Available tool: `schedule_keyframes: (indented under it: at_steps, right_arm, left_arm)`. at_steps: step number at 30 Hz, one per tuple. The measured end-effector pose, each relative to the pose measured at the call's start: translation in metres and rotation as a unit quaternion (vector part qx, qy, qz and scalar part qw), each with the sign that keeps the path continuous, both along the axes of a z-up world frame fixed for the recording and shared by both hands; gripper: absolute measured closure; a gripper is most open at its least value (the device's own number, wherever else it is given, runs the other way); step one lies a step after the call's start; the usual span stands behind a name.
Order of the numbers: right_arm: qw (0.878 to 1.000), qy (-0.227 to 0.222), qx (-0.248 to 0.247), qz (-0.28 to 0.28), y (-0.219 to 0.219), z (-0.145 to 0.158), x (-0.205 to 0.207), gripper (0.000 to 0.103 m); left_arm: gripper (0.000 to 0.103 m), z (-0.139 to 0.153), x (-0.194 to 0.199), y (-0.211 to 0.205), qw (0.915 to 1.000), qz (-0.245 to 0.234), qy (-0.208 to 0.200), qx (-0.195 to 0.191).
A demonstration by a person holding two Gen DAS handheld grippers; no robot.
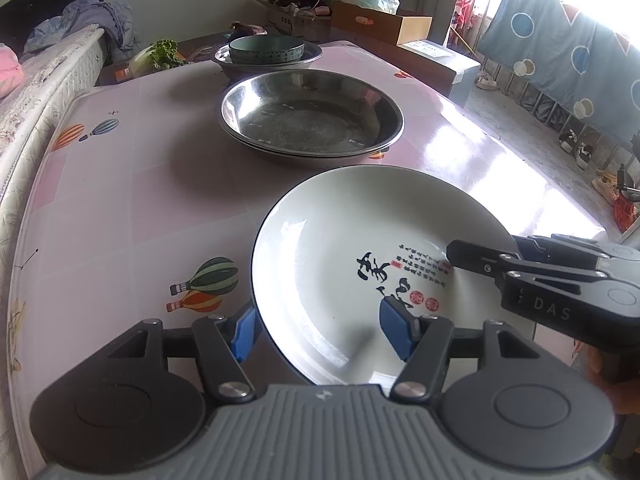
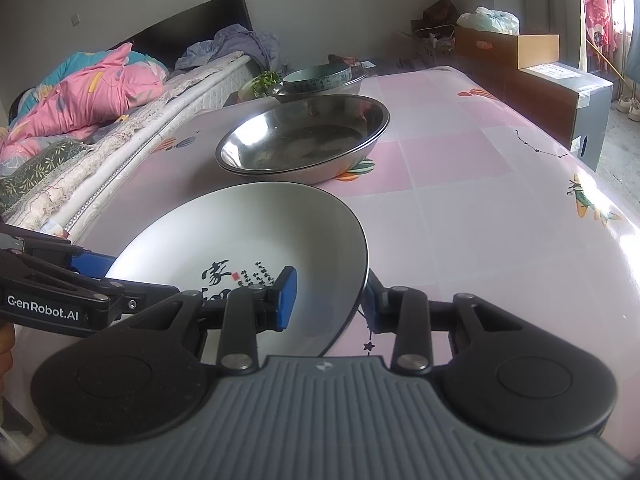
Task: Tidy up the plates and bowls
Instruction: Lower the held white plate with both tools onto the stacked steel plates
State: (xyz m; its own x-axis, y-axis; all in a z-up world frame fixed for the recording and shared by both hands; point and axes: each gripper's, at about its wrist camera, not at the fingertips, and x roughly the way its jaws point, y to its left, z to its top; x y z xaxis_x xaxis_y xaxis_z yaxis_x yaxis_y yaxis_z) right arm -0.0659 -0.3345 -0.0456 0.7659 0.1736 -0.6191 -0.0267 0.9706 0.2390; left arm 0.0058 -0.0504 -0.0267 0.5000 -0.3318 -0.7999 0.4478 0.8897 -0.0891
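White ceramic plate [image 1: 352, 264]: shallow, round, dark rim edge, glossy inner face bearing black brush calligraphy, columns of small script and red seal marks. It sits at the near edge of the table [image 1: 120, 208], which is covered in a pink chequered cloth with hot-air balloon prints. The plate appears tilted, near side raised; whether its far edge touches the cloth cannot be told.

Left gripper [image 1: 320, 330]: jaws about half open, straddling the plate's near-left rim, one blue pad inside the plate, one outside; contact cannot be confirmed.

Right gripper [image 2: 330, 298]: jaws fairly narrow, straddling the plate's right rim, one pad inside, one outside; firm clamping cannot be confirmed.

Beyond the plate stand stacked steel basins [image 1: 310, 118], then a teal bowl [image 1: 266, 49] nested in another steel basin
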Motion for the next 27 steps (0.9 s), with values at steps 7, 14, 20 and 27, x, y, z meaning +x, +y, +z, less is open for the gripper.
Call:
schedule_keyframes:
  at_steps: [7, 14, 20, 27]
  right_arm:
    - [1.000, -0.004, 0.000, 0.000, -0.001, 0.002, -0.003, 0.069]
    - [1.000, -0.010, 0.000, 0.001, -0.001, 0.008, -0.006, 0.069]
    - [1.000, -0.016, 0.001, 0.001, -0.001, 0.014, -0.006, 0.069]
    - [1.000, -0.022, 0.000, 0.001, 0.000, 0.022, -0.005, 0.069]
  left_arm:
    - [0.039, 0.004, -0.004, 0.003, 1.0000, 0.002, -0.006, -0.003]
    - [0.039, 0.009, -0.007, 0.005, 0.9999, 0.005, -0.013, -0.007]
    - [0.039, 0.015, -0.008, 0.008, 0.9997, 0.007, -0.020, -0.012]
    - [0.039, 0.023, -0.006, 0.009, 0.9994, 0.012, -0.028, -0.018]
